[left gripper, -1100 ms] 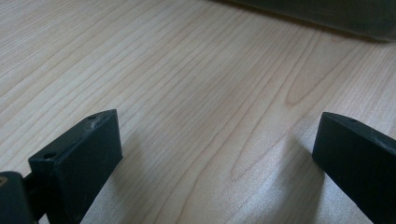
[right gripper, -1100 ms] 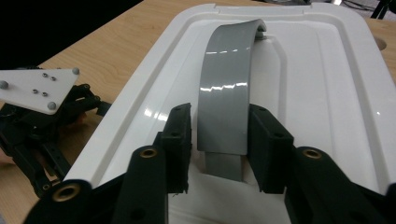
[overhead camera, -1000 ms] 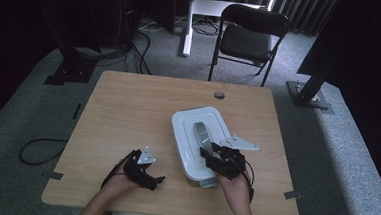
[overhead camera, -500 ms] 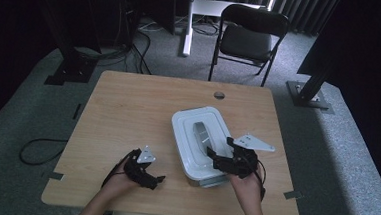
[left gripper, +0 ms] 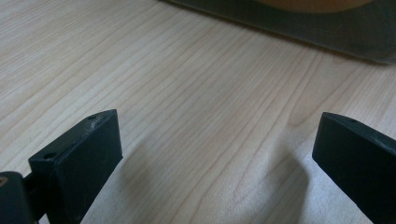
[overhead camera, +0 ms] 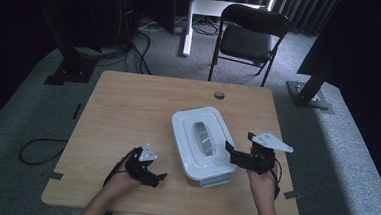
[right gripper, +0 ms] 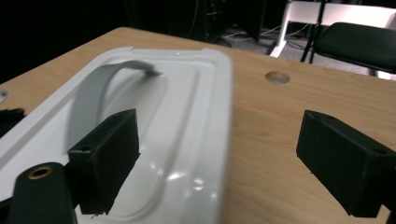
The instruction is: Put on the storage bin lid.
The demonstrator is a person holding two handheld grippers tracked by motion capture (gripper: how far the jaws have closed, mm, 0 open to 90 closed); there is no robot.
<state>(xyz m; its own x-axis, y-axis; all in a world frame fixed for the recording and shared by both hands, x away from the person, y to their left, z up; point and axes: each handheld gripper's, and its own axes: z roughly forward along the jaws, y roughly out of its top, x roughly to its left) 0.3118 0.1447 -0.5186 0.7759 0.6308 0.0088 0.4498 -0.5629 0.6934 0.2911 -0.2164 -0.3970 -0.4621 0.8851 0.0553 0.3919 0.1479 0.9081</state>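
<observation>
The white lidded box (overhead camera: pixel 202 144) sits closed on the desk (overhead camera: pixel 128 113), its grey handle (overhead camera: pixel 203 136) untouched now that the right tool (overhead camera: pixel 236 155) has just spread wide beside it, while the left tool (overhead camera: pixel 155 179) rests empty, released.

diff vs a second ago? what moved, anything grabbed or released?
The right hand-held gripper slid off the white lidded box to its right edge; its jaws have just been opening and hold nothing. The box's grey handle is free. The box and the left hand-held gripper, open on the table, stayed put.
</observation>
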